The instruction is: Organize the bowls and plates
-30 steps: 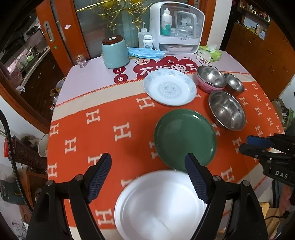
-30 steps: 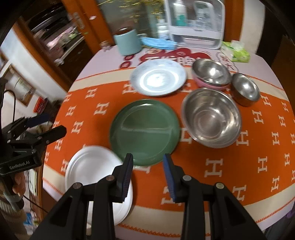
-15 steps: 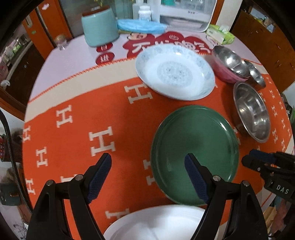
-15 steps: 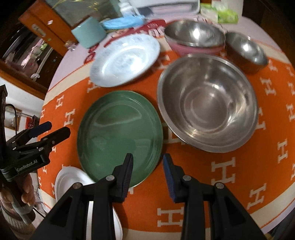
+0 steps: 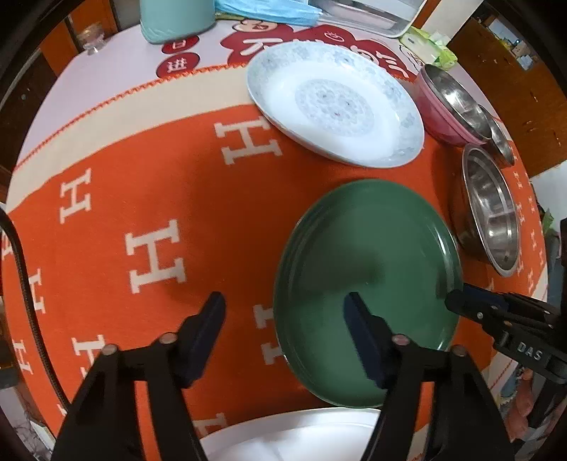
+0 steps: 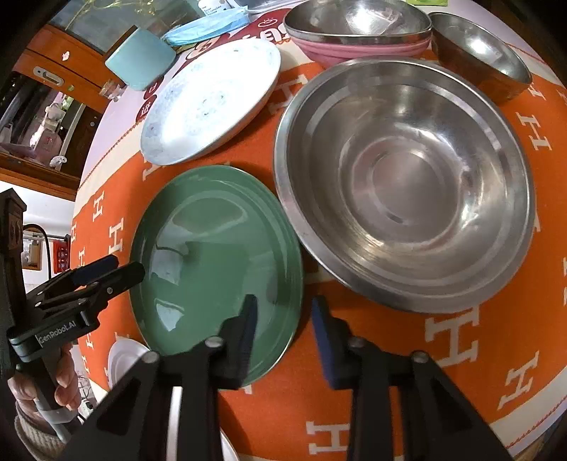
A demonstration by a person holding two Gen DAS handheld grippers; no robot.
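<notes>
With both claws open and holding nothing, our left claw (image 5: 283, 319) and right claw (image 6: 281, 315) sit over the round green plate (image 5: 368, 283) on the table (image 5: 141, 177), so we think pinching its rim comes next.

A round table (image 5: 88, 81) is carrying everything, and an orange cloth (image 5: 149, 184) patterned with white H letters is covering most of it. A green plate (image 5: 368, 269) is lying near the front, with a plain white plate (image 5: 283, 439) showing just at the near edge. A patterned white plate (image 5: 336, 103) is sitting behind the green one. A large steel bowl (image 6: 404, 184) is resting just beside the green plate, a small steel bowl (image 6: 478, 49) and a pink bowl (image 6: 358, 48) holding a steel one are standing behind it, and a teal canister (image 5: 177, 17) is standing at the back
</notes>
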